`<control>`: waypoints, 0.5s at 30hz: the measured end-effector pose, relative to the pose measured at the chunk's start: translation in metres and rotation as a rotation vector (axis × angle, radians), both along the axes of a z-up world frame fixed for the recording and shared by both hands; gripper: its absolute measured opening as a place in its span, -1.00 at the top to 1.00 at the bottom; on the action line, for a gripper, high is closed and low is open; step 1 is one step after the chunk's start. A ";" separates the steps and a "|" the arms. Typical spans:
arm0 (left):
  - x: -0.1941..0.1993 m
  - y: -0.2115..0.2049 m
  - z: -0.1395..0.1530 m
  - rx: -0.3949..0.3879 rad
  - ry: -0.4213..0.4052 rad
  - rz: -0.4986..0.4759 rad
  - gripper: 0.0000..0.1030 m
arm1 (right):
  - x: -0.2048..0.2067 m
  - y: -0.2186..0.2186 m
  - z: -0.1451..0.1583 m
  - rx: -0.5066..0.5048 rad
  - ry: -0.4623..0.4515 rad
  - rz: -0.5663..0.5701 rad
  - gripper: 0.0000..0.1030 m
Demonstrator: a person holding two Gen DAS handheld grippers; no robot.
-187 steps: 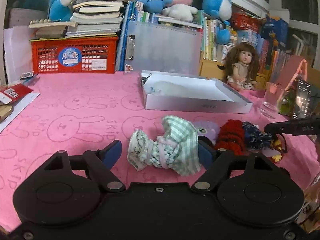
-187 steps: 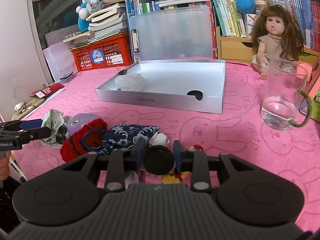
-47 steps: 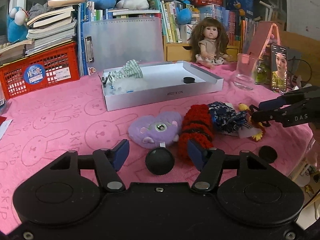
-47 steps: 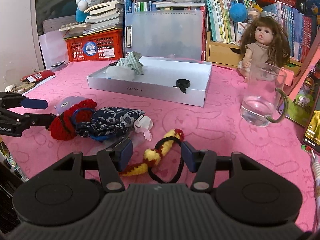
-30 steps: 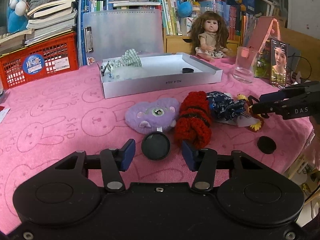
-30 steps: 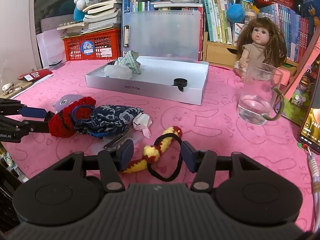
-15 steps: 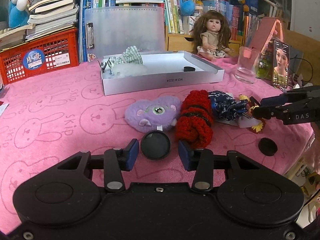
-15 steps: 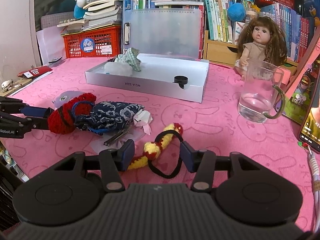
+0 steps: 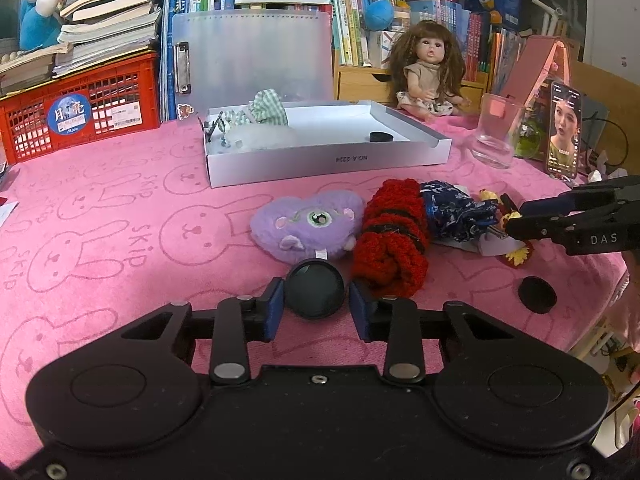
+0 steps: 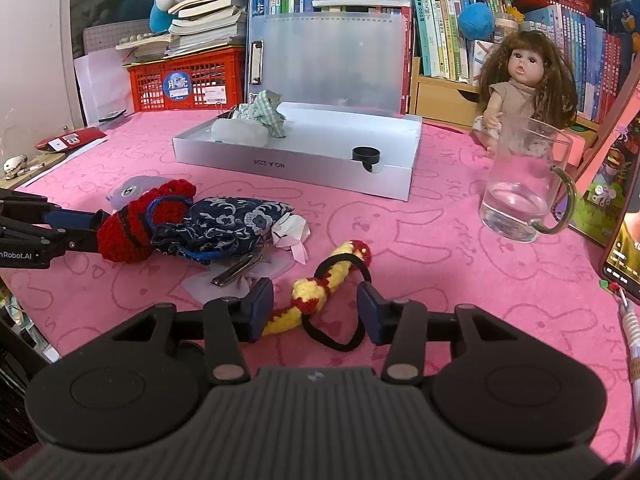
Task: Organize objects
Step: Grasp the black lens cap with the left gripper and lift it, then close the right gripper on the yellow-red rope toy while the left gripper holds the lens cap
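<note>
left gripper [image 9: 316, 305] closed on a round black cap [image 9: 315, 289], low over the pink cloth [image 9: 100, 216] before the purple plush [image 9: 308, 225]. right gripper [image 10: 315, 312] open, straddling a yellow-red crocheted hair tie [image 10: 320, 286]. white box [image 9: 320, 160] behind.

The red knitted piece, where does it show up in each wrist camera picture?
Left wrist view: the red knitted piece lies just right of centre, between the purple plush and the blue floral cloth.
Right wrist view: it sits at mid-left, beside the left claw.
Shared landmark: the white box behind it.
</note>
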State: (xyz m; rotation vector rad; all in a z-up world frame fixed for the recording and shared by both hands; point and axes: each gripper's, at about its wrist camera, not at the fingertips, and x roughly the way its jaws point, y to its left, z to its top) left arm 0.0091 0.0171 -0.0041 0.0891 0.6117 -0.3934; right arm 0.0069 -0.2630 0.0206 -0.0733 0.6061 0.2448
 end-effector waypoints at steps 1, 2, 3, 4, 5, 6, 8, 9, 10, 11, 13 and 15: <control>0.000 0.000 0.000 0.000 0.001 0.001 0.36 | 0.000 0.001 0.000 0.001 0.001 0.000 -0.10; 0.001 0.000 0.000 0.000 0.001 0.002 0.36 | 0.001 0.001 -0.001 0.003 0.003 -0.001 -0.10; 0.001 0.000 0.000 -0.001 0.001 0.003 0.36 | 0.002 0.001 -0.001 0.004 0.005 -0.002 -0.09; 0.002 0.000 0.000 -0.002 0.001 0.004 0.36 | 0.002 0.001 -0.002 0.004 0.006 -0.003 -0.08; 0.002 -0.001 0.000 -0.001 0.001 0.003 0.36 | 0.003 0.002 -0.002 0.003 0.006 -0.002 -0.07; 0.002 0.000 0.000 0.000 0.000 0.003 0.36 | 0.003 0.003 -0.003 0.001 0.007 -0.001 -0.06; 0.002 -0.001 0.000 0.000 -0.001 0.003 0.37 | 0.004 0.004 -0.004 0.000 0.009 0.001 0.01; 0.002 -0.001 0.000 0.000 -0.001 0.004 0.39 | 0.004 0.004 -0.004 0.000 0.011 0.003 0.03; 0.002 -0.001 0.000 -0.001 0.000 0.005 0.40 | 0.004 0.005 -0.004 0.002 0.013 0.004 0.08; 0.002 -0.001 0.000 -0.003 0.000 0.006 0.40 | 0.004 0.005 -0.004 0.003 0.014 0.005 0.14; 0.002 -0.001 0.000 -0.005 -0.001 0.008 0.40 | 0.004 0.005 -0.004 0.005 0.014 0.008 0.25; 0.001 -0.001 -0.001 -0.003 -0.007 0.016 0.40 | 0.003 0.006 -0.004 0.003 0.013 0.010 0.39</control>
